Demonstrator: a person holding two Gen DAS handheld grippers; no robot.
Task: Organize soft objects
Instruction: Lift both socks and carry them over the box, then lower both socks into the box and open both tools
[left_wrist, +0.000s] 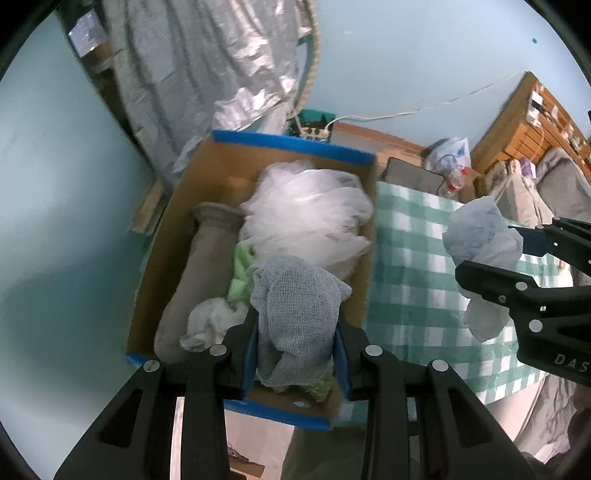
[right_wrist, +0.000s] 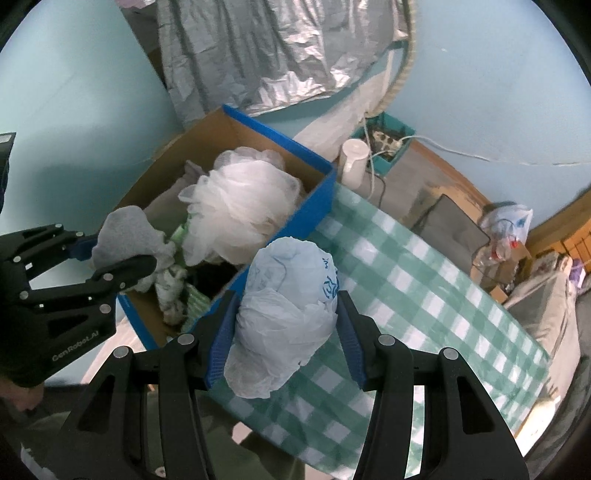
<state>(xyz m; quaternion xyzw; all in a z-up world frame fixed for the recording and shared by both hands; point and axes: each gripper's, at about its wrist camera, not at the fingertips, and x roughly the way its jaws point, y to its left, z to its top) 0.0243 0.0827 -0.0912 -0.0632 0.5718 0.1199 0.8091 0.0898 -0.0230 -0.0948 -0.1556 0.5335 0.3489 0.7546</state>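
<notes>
My left gripper (left_wrist: 297, 321) is shut on a grey knitted cloth (left_wrist: 299, 306) and holds it over the near end of a blue-edged cardboard box (left_wrist: 295, 146). It also shows in the right wrist view (right_wrist: 122, 254) with the cloth (right_wrist: 129, 236). The box (right_wrist: 314, 210) holds a white mesh pouf (left_wrist: 310, 218), a beige sock (left_wrist: 195, 280), a green cloth (left_wrist: 242, 273) and a white cloth (left_wrist: 210, 323). My right gripper (right_wrist: 286, 299) is shut on a crumpled white plastic bag (right_wrist: 288, 314), just right of the box. It shows in the left wrist view (left_wrist: 491, 251).
A green-and-white checked tablecloth (right_wrist: 424, 295) covers the table right of the box. A silver cover (right_wrist: 266, 51) hangs behind. A white jug (right_wrist: 352, 158), a teal bin with a power strip (right_wrist: 384, 140) and a bottle (right_wrist: 495, 251) stand beyond the table.
</notes>
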